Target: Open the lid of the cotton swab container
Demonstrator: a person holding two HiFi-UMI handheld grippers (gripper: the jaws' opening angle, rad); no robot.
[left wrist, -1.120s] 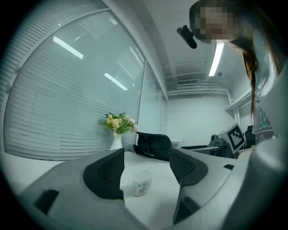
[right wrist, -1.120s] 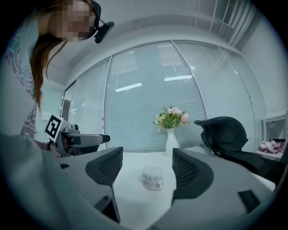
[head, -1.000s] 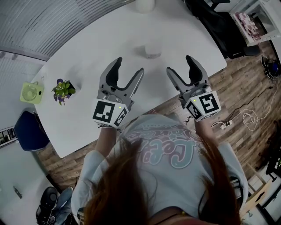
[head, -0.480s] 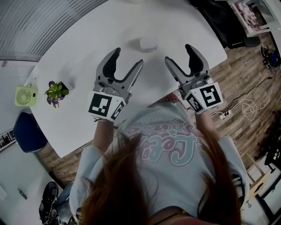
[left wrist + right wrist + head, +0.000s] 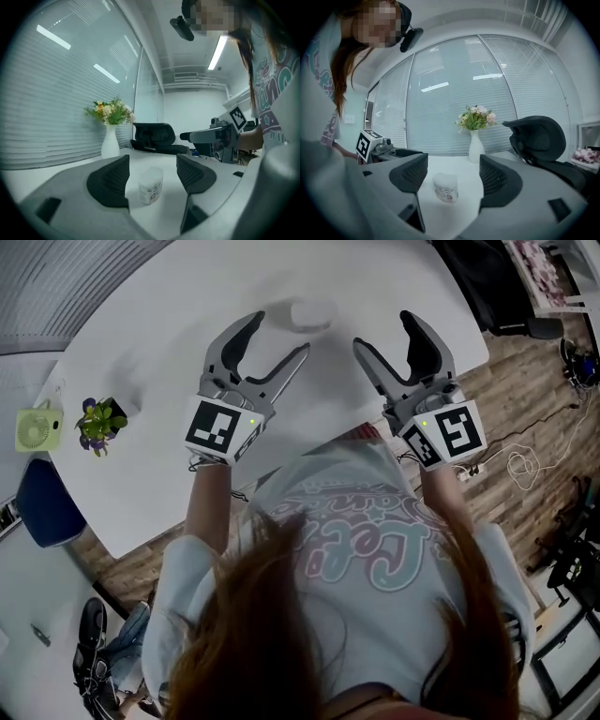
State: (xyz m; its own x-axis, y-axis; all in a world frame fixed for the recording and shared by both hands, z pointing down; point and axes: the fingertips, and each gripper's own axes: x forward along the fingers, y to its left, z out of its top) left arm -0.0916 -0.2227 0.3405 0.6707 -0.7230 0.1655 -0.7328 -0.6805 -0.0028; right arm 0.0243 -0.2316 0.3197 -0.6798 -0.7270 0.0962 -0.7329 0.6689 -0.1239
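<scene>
The left hand-held gripper [image 5: 280, 333] is spread wide and holds nothing. In its own view the tub [image 5: 151, 186] shows through the gap, but it stands farther out on the counter [image 5: 178, 343], clear of both pads. The right hand-held gripper [image 5: 386, 331] is just as wide and just as empty, and it frames the same tub [image 5: 446, 187] from the other side. From the head view the tub [image 5: 311, 315] is a pale shape near the counter's far edge. It sits just beyond the left hand-held gripper's tips and a little left of the right one's. It stands upright, and its lid looks closed.

This looks like the approach, with nothing gripped yet. To do it well, I would bring one hand-held gripper in low and close it on the tub's body below the lid line, squarely, so the light tub neither tips nor skids on the smooth counter. The other should then take only the lid, near its rim. I cannot tell whether the lid hinges or lifts off, so the first pull should be gentle. A hard squeeze would likely bend thin plastic and jam the lid.

Farther off stand a vase [image 5: 476, 140] of flowers and a chair [image 5: 539, 136]. A small plant [image 5: 97, 420] sits at the counter's left.
</scene>
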